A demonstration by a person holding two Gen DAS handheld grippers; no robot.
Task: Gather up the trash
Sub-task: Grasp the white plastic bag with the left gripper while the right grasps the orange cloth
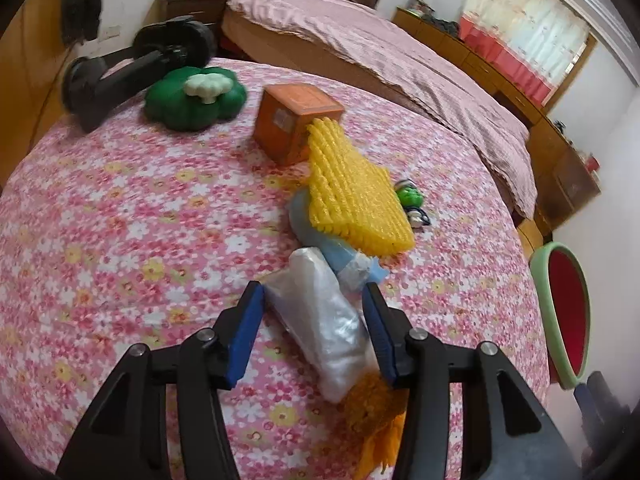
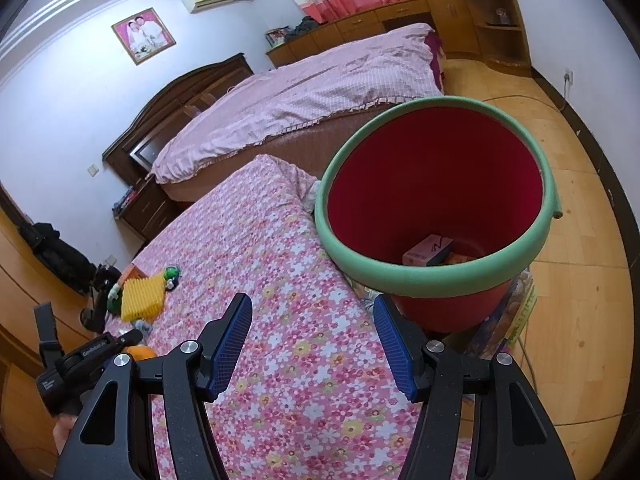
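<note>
The orange mesh scrap [image 1: 376, 420] runs out under the left hand-held gripper's frame. The yellow foam pad [image 1: 352, 184] hides part of the orange box [image 1: 292, 120]. The red bucket [image 1: 560, 312] is cut by the left wrist view's edge.

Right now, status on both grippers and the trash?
Left gripper open, straddling clear plastic bag. Right gripper open, empty. Red bin beside table, unobstructed.

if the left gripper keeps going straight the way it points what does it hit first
Most likely the clear plastic bag, which already lies between the open fingers of the left gripper. Just beyond it come the blue wrapper and the yellow foam piece, though depth is uncertain.
</note>
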